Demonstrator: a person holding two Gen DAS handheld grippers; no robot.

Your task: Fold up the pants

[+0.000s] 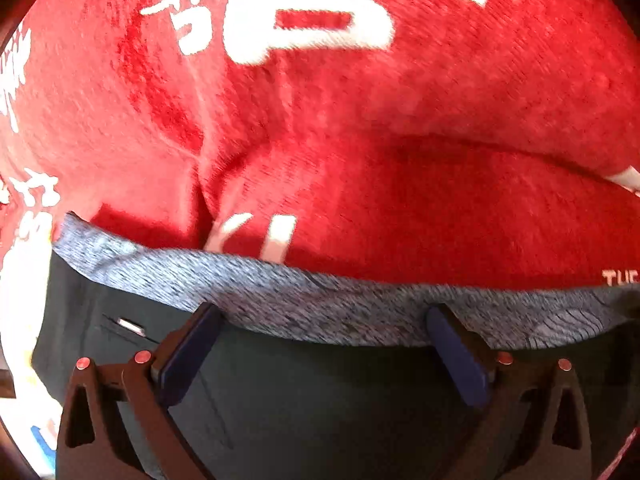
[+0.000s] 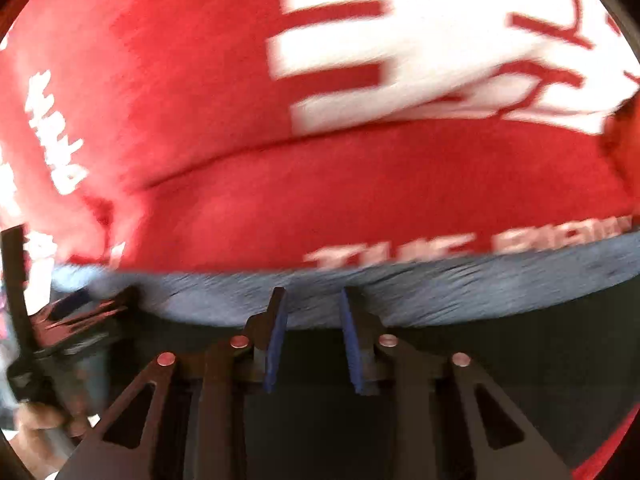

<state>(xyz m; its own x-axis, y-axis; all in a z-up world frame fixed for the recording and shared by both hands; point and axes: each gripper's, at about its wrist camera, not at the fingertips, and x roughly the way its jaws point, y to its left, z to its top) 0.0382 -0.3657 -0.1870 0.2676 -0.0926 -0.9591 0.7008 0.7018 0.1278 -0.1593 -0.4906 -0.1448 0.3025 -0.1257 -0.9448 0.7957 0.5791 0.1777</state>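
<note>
Dark pants (image 1: 320,400) with a heathered grey-blue waistband (image 1: 312,300) lie on a red cloth. My left gripper (image 1: 324,316) is open wide, its blue pads (image 1: 188,360) over the dark fabric just below the waistband, holding nothing. In the right wrist view the same pants (image 2: 500,360) and waistband (image 2: 440,292) fill the lower part. My right gripper (image 2: 312,300) is open with a narrow gap, its tips at the waistband edge, nothing between the pads. The left gripper shows at the left edge of that view (image 2: 80,312), in a hand.
The red cloth with white lettering (image 1: 360,120) covers the surface beyond the waistband, creased and bulging; it also shows in the right wrist view (image 2: 280,160). A small white tag (image 1: 130,325) sits on the pants at left.
</note>
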